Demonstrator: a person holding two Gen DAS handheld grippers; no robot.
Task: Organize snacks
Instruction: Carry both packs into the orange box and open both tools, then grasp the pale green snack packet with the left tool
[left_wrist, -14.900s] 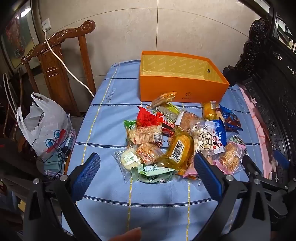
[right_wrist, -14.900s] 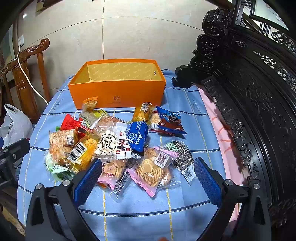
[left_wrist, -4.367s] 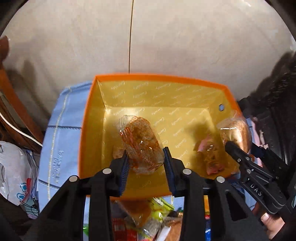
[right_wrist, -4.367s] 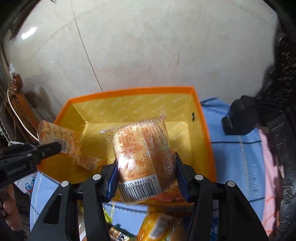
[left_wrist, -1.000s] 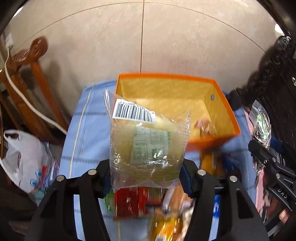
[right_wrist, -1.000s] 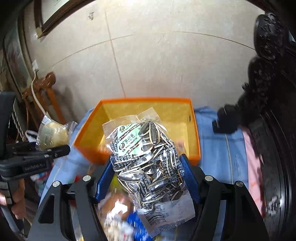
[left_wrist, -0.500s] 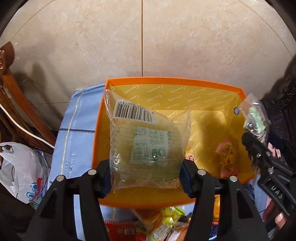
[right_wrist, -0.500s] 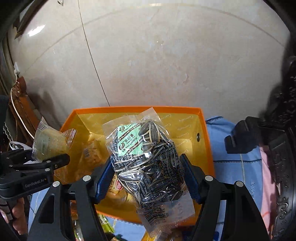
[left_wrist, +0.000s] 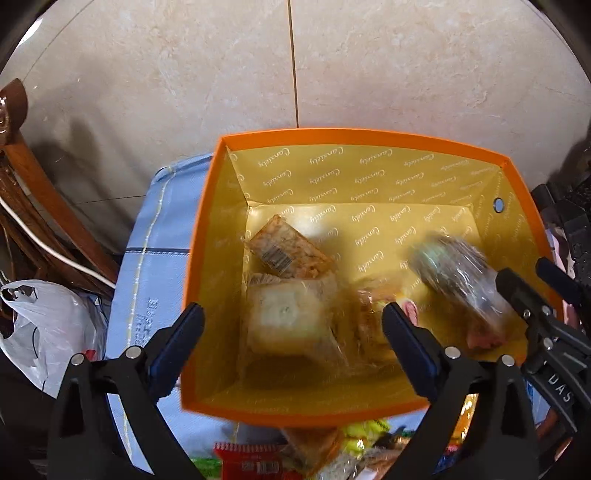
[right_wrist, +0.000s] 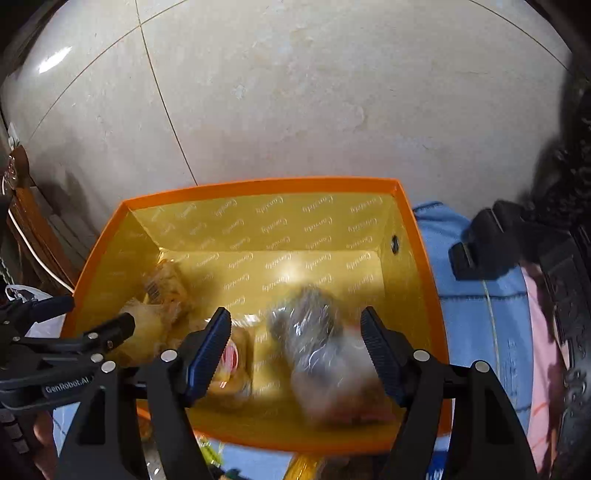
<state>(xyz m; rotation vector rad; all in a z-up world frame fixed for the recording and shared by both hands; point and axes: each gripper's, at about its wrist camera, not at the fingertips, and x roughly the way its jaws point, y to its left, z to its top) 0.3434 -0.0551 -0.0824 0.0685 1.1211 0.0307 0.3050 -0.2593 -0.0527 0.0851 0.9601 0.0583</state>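
A: Your left gripper (left_wrist: 293, 345) has just been opening; its jaws stand wide over the orange box (left_wrist: 207, 221), and the pale cake packet (left_wrist: 286, 319) lies loose on the box floor below them, no pad touching it.

B: And your right gripper (right_wrist: 295, 345)?

A: Its jaws have just been opening too. The seed packet (right_wrist: 317, 339) sits between the pads, blurred; it looks free of them, though the smear makes that hard to confirm. More snacks (left_wrist: 317, 450) remain on the blue cloth (left_wrist: 162, 229) in front of the box.
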